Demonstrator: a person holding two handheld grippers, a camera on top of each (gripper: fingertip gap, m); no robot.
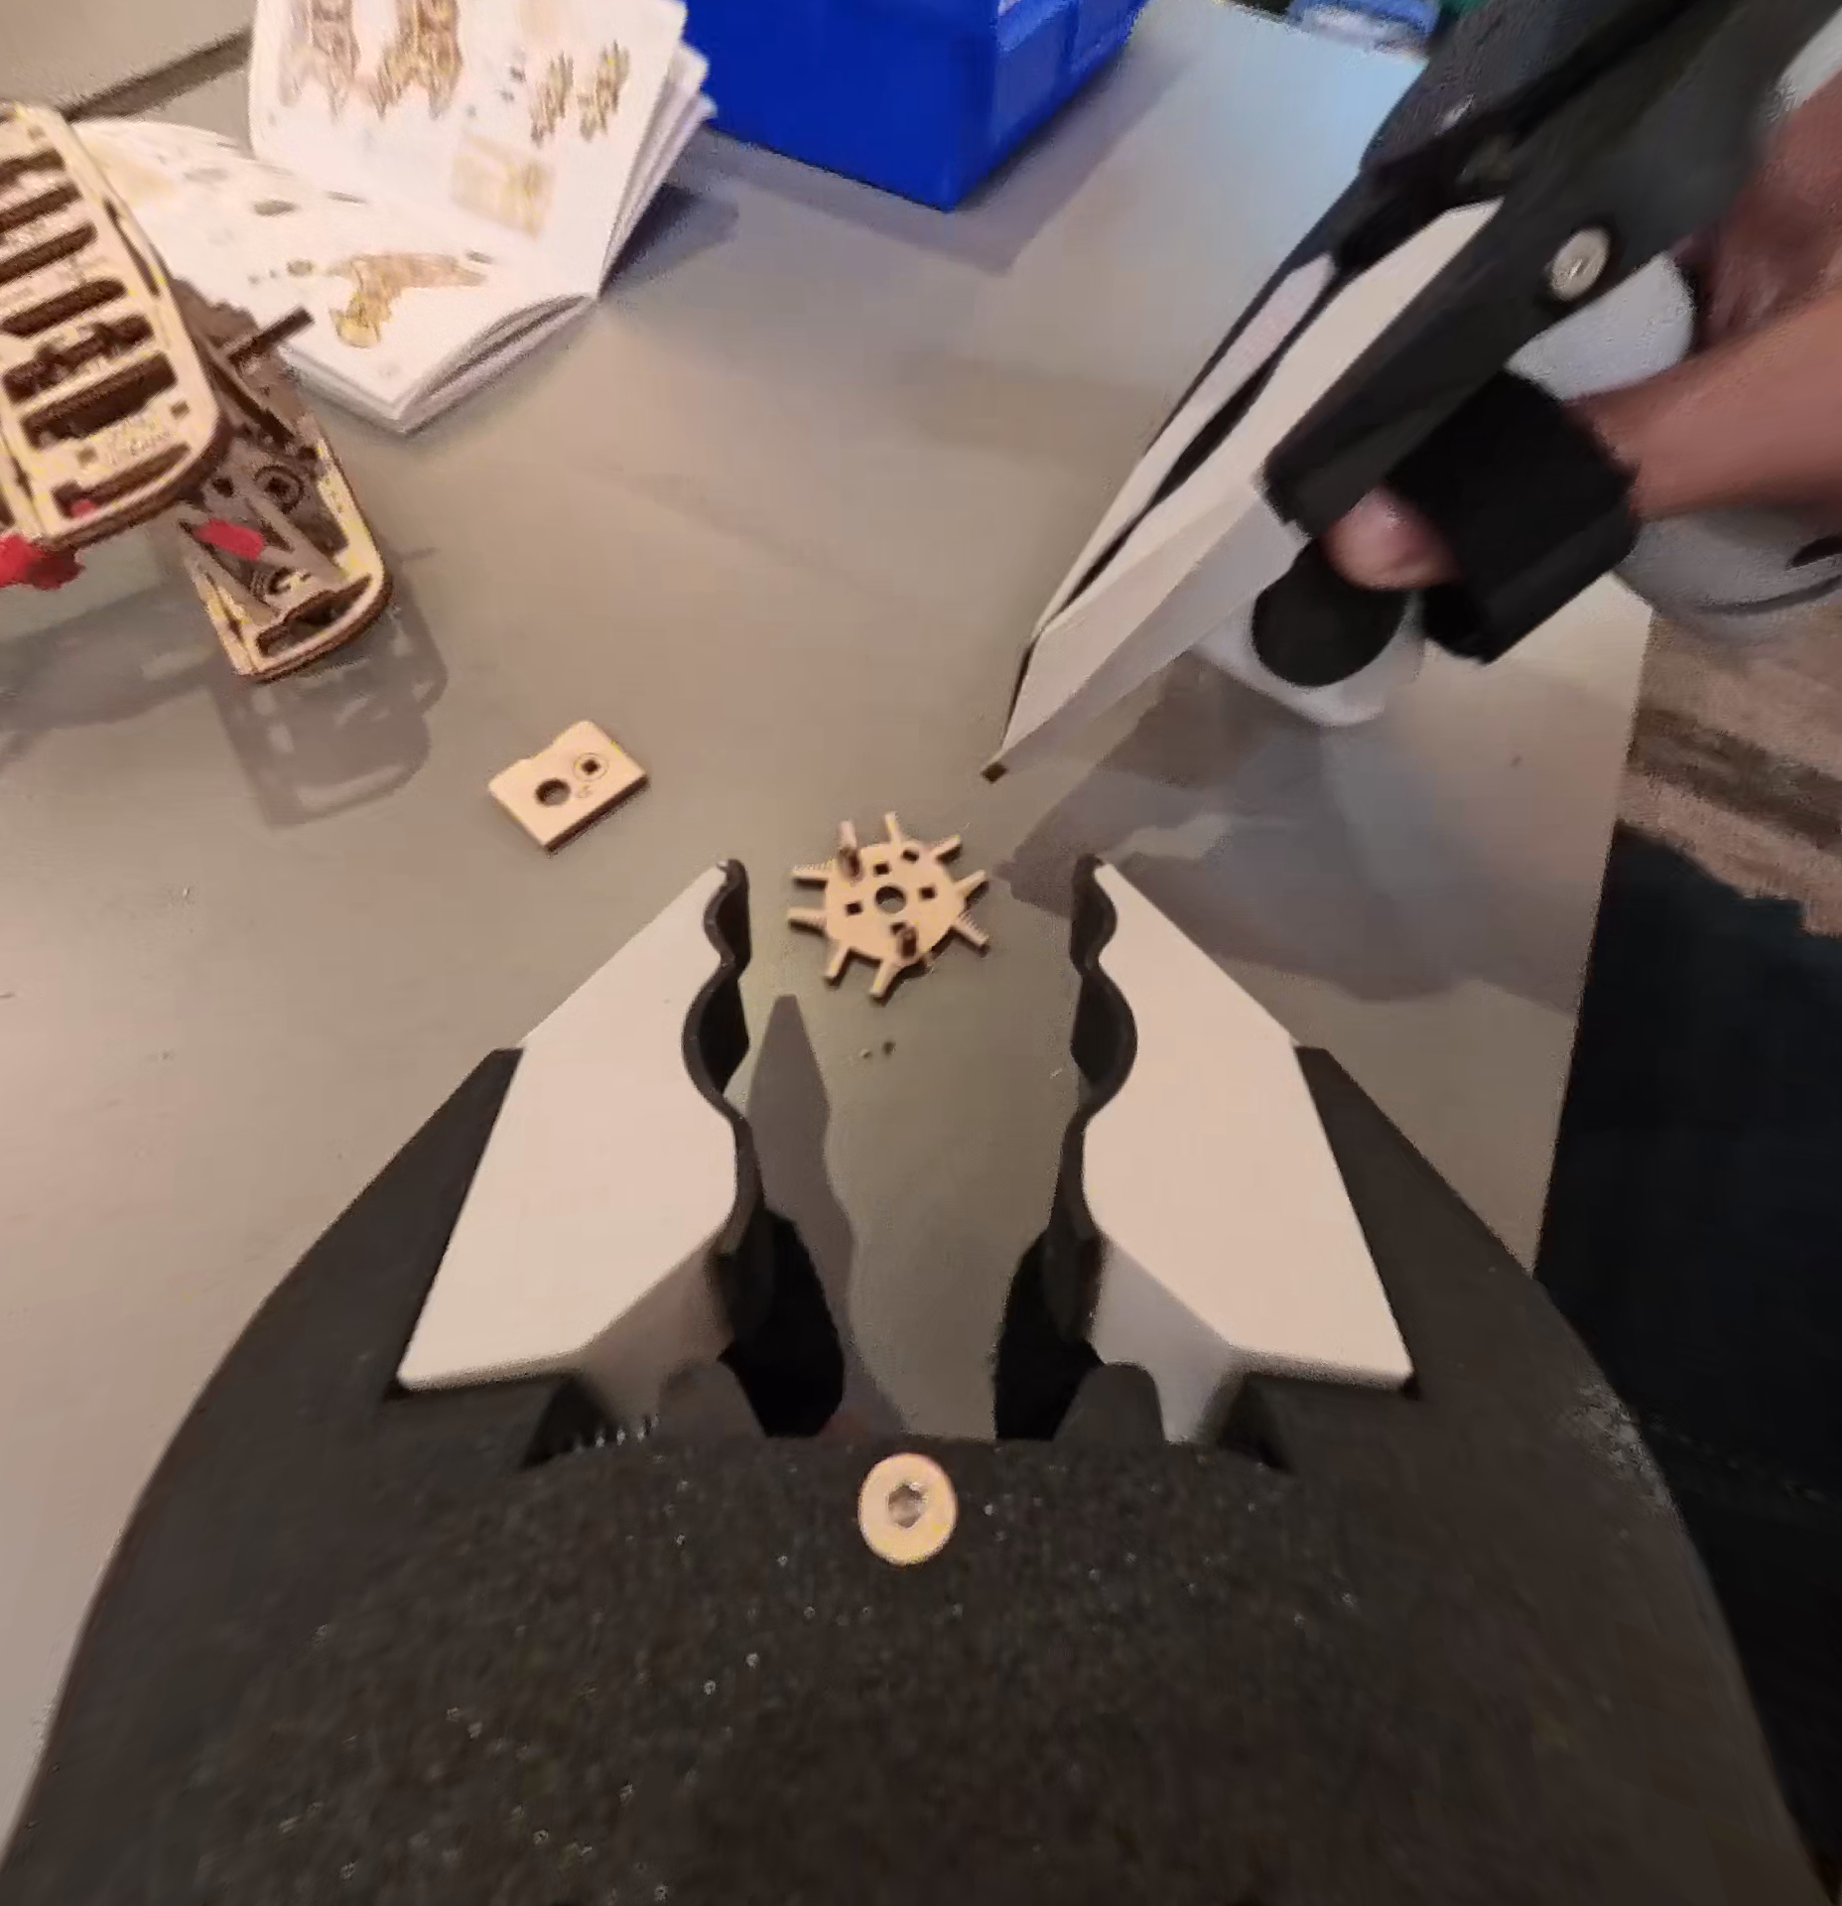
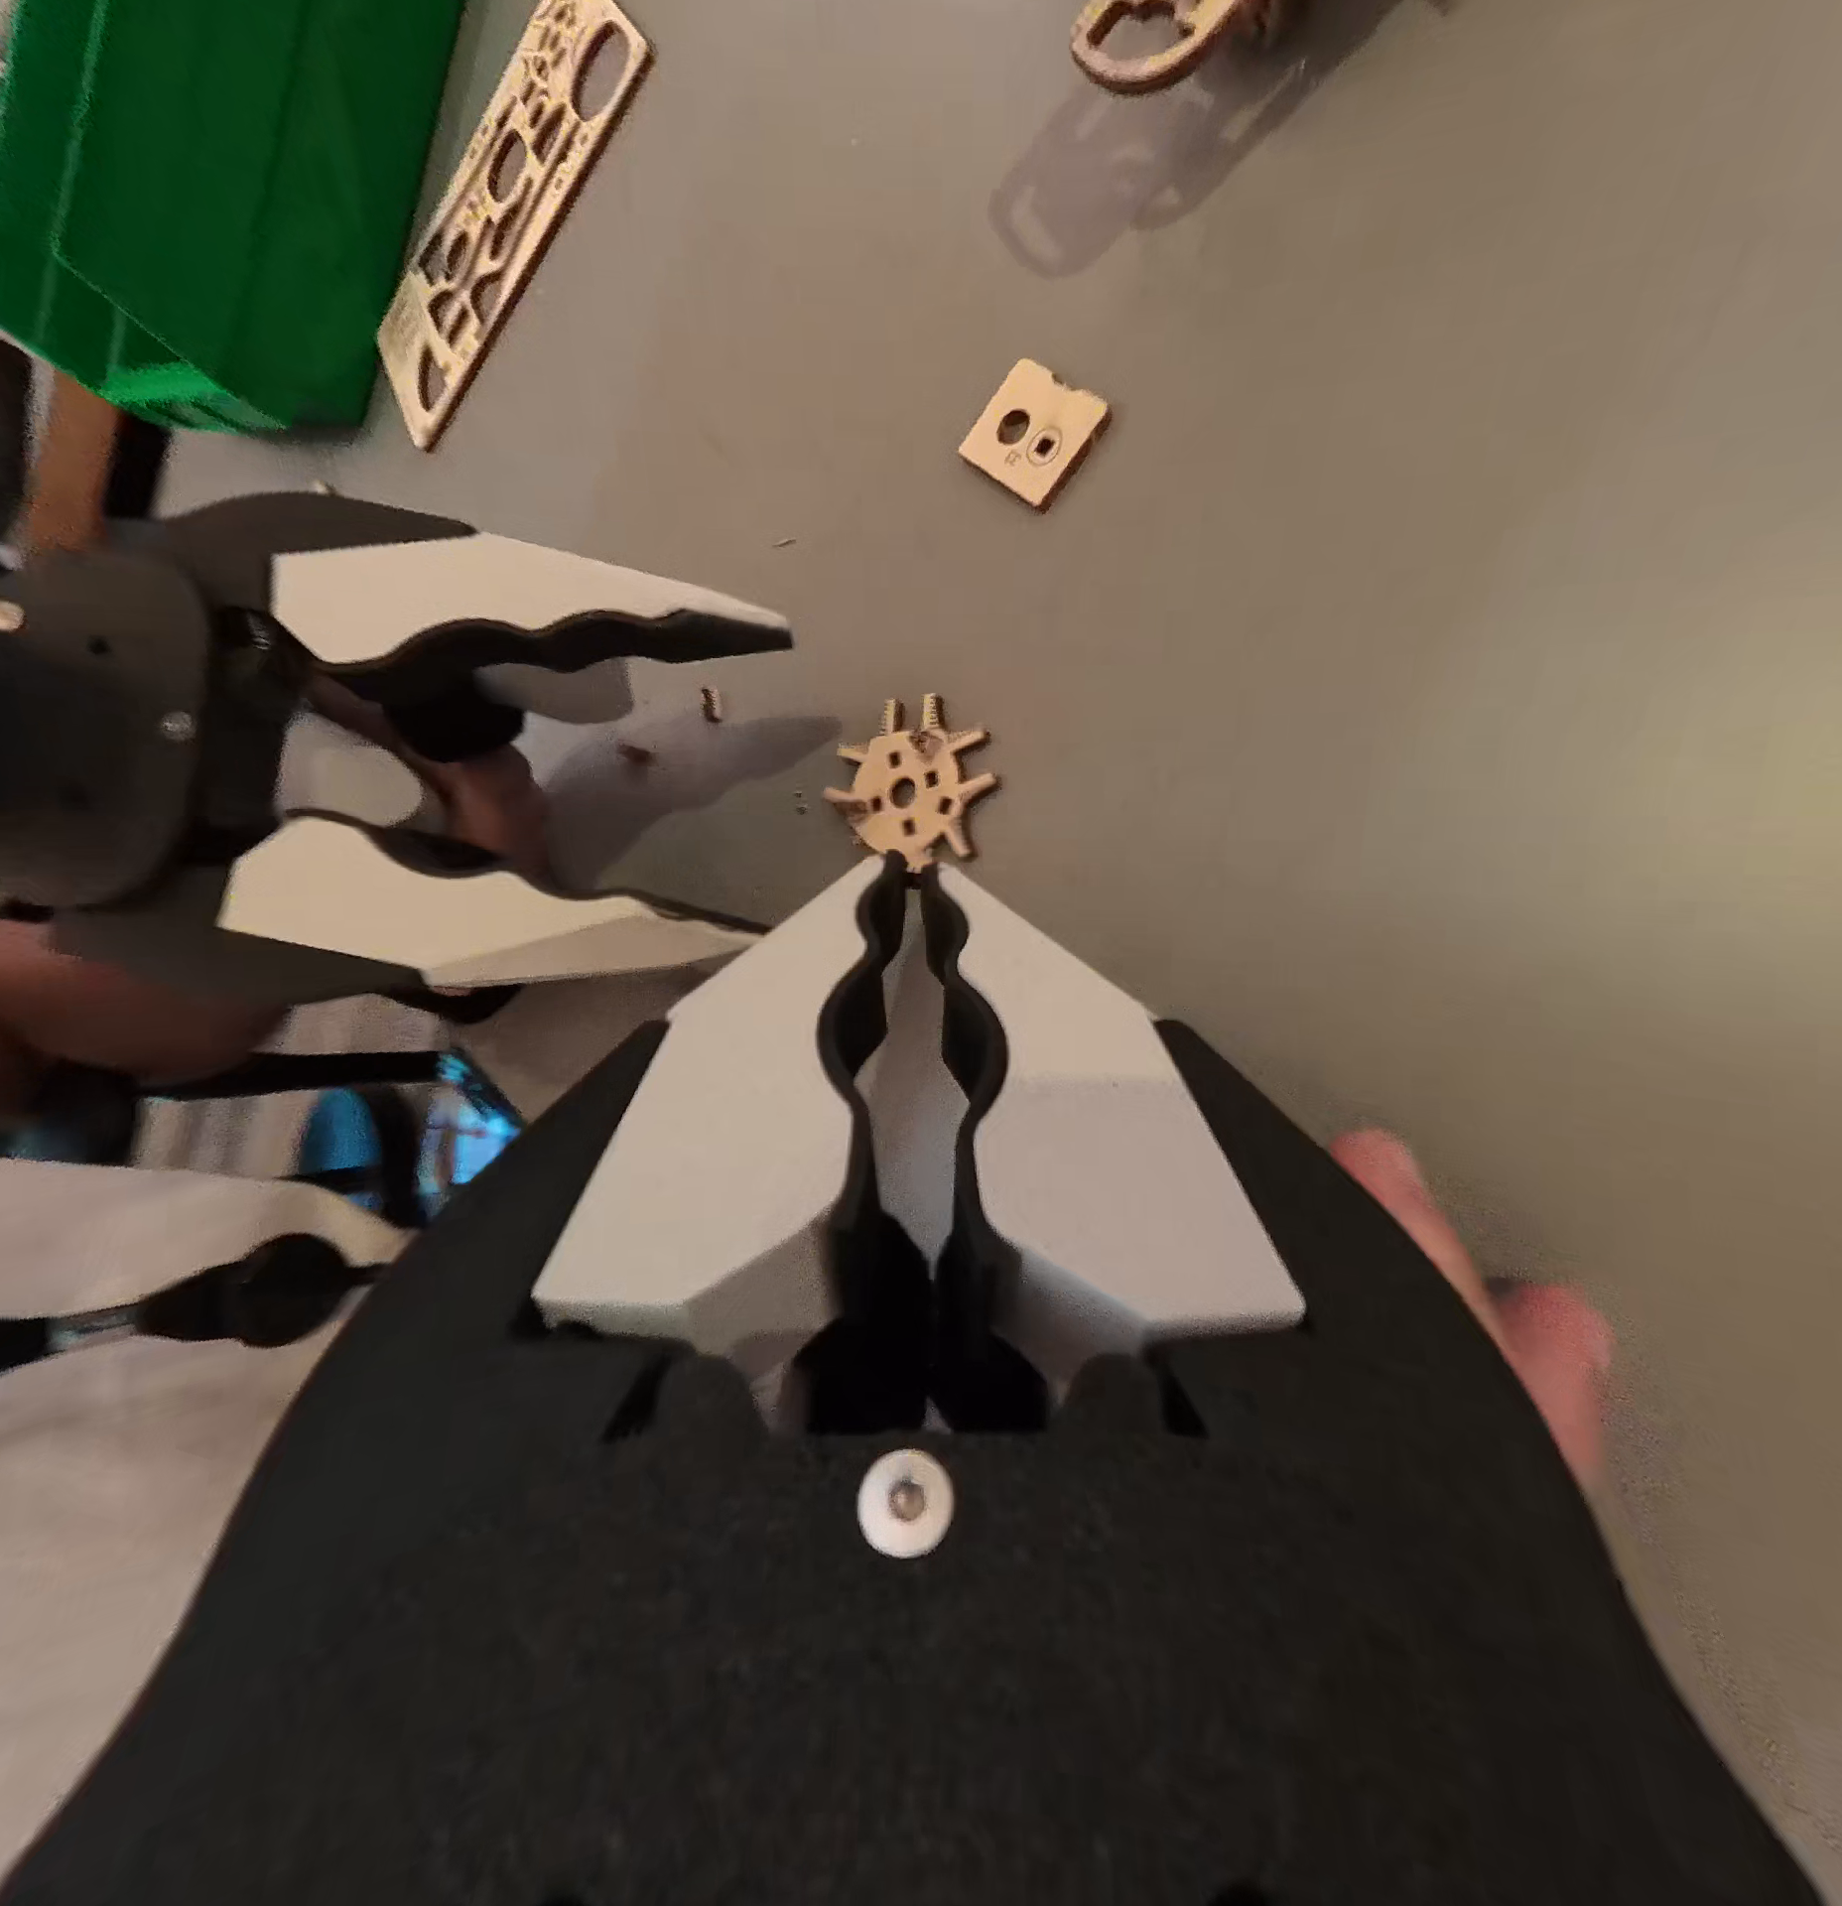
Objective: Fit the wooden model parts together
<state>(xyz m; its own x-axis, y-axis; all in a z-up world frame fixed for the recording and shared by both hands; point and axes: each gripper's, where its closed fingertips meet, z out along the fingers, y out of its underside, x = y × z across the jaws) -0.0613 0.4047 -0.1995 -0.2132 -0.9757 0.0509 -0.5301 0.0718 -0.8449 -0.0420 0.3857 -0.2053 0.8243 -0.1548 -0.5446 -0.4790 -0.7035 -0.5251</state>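
Gear [image 1: 889, 915] on table [image 1: 793, 516] btwn left tool [image 1: 909, 877] fingers; square plate [image 1: 567, 781] beyond-left.

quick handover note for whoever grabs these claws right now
Left claw: open, empty, hovering just short of the spiked wooden disc.
Right claw: shut on a tiny wooden peg, tip beside the disc.
Disc lies flat on the grey table; square two-hole plate loose beyond it.
Done: some pegs stand in the disc.
Left: seat this peg, then fit the plate.
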